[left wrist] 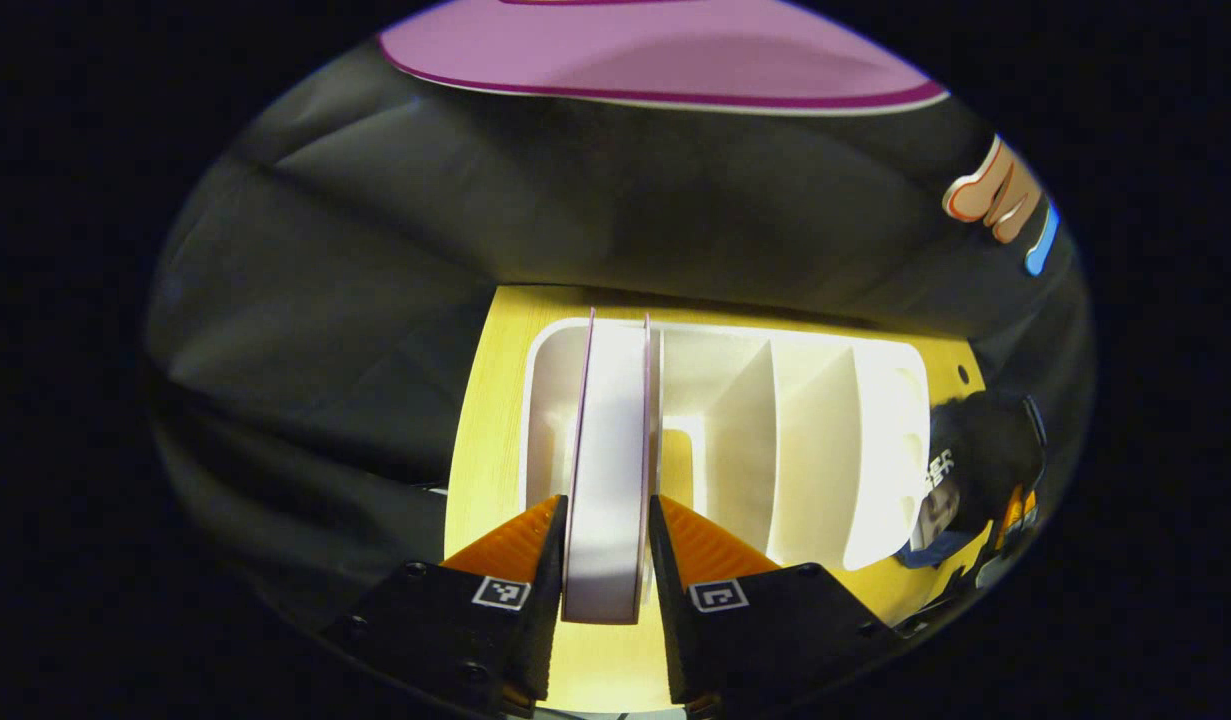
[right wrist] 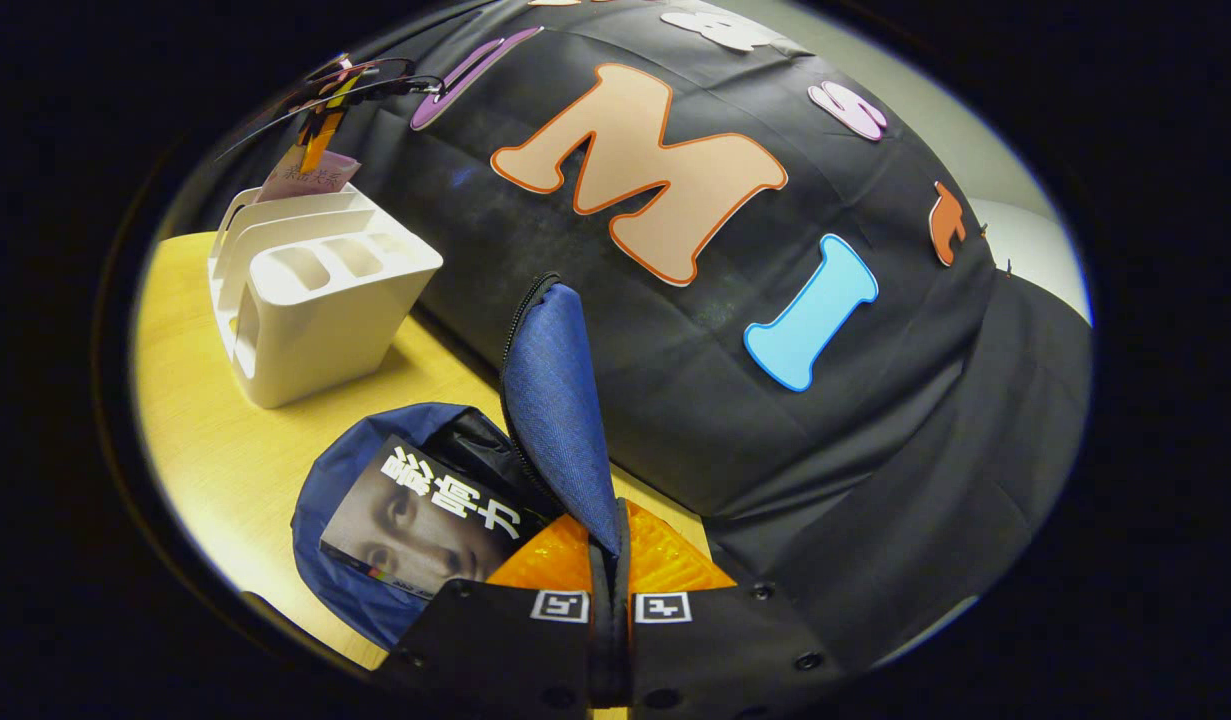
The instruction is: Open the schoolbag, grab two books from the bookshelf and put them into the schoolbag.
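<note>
Orange ribbed fingers [left wrist: 515,545] of the left gripper [left wrist: 607,545] press on both covers of a pink-edged book [left wrist: 610,470], which stands upright in the end slot of the white bookshelf [left wrist: 805,440]. The book's page block faces the camera, and its far part sits between the shelf's end wall and first divider. The shelf's other slots hold nothing. The shelf rests on a yellow wooden tabletop [left wrist: 485,420], close to the back edge where the black cloth wall rises. At the right of the left gripper view, beyond the shelf's far end, a dark bundle with a printed cover and an orange part is visible; what it is cannot be told there.

In the right gripper view, the right gripper [right wrist: 610,560] is clamped on the blue flap [right wrist: 555,400] of the schoolbag [right wrist: 345,490], both orange fingers [right wrist: 675,565] meeting on the fabric and holding the flap upright with its zip along the edge. The bag lies open near the tabletop's [right wrist: 205,440] front edge, just beside the wall cloth. A book with a printed cover [right wrist: 420,520] lies inside the opening. The shelf [right wrist: 315,290] stands well apart from the bag, toward the far left corner, with the pink book [right wrist: 310,175] rising from it and the other gripper [right wrist: 325,110] above it.
</note>
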`<state>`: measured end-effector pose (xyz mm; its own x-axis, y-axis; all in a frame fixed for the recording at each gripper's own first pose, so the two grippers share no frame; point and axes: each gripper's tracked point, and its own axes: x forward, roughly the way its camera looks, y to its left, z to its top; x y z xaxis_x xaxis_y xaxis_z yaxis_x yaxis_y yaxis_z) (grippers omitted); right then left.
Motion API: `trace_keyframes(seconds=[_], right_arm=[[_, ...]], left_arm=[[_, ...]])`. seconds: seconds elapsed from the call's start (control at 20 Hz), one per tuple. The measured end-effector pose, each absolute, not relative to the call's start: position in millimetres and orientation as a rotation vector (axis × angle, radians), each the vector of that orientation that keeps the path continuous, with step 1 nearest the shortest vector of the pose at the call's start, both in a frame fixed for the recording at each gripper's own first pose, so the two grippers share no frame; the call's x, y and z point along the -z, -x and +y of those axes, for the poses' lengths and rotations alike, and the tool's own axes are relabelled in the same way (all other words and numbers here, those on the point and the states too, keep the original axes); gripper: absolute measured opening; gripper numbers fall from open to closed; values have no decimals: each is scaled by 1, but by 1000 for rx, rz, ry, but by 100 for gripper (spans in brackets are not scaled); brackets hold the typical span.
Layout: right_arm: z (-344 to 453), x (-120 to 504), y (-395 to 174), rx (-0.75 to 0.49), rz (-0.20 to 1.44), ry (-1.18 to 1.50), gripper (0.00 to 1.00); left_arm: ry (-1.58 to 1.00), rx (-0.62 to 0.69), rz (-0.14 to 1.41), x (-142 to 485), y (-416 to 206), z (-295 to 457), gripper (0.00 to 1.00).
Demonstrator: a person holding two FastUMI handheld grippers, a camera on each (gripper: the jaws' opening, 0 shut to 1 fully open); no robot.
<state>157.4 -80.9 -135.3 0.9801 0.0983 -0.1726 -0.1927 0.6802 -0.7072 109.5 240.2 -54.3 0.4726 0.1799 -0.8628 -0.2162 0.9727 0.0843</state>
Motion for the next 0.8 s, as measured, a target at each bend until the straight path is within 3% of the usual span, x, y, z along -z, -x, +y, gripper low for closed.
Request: trace_keyframes(seconds=[0.45,0.8], right_arm=[[-78,141,-155,-172,124,820,3],[-74,143,-154,-179,123,829,0]], left_arm=[[37,-290,1100,59,-111,243,28],[107,-304,1036,42,-102,234,24]])
